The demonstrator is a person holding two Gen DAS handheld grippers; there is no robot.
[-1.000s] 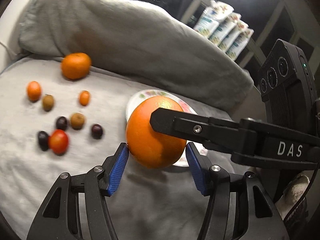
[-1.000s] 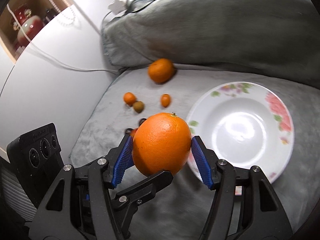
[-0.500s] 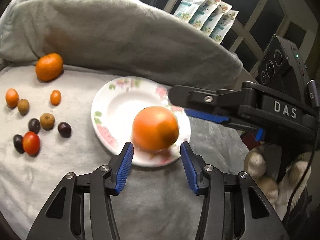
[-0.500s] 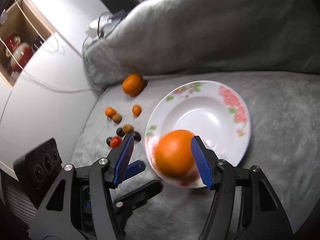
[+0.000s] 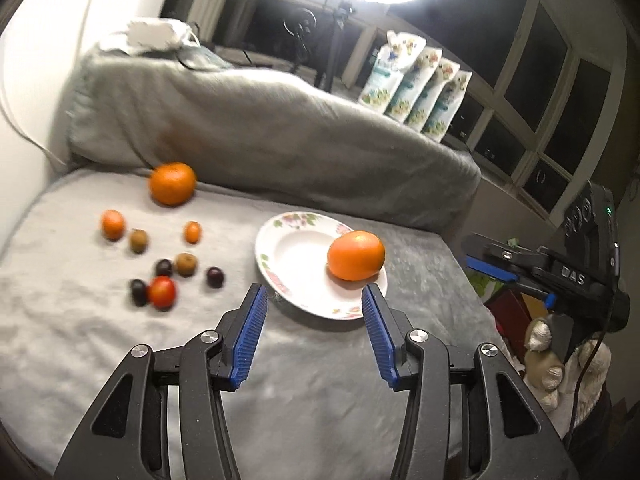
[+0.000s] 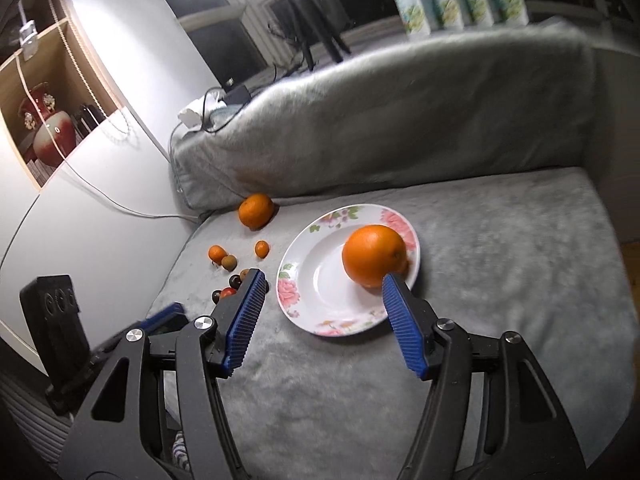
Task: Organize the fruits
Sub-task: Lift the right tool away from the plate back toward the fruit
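Observation:
A large orange (image 5: pixel 355 255) (image 6: pixel 374 255) lies on the right side of a white floral plate (image 5: pixel 296 264) (image 6: pixel 316 280) on the grey sofa seat. My left gripper (image 5: pixel 312 294) is open and empty, above the seat in front of the plate. My right gripper (image 6: pixel 322 280) is open and empty, near the plate's front. It shows at the right edge of the left wrist view (image 5: pixel 512 272). A second orange (image 5: pixel 173 183) (image 6: pixel 256 210) sits by the backrest. Several small fruits, among them a red tomato (image 5: pixel 162 291), dark plums and kumquats, lie left of the plate.
The grey backrest cushion (image 5: pixel 260 128) runs behind the fruit. A white wall (image 6: pixel 100 208) with a cable bounds the seat on the left. The seat's right edge (image 5: pixel 472 280) drops off, with stuffed toys (image 5: pixel 544 364) beyond it.
The right gripper let go of the large orange, which dropped onto the plate and now rests there. Both grippers have pulled back and up, away from the plate.

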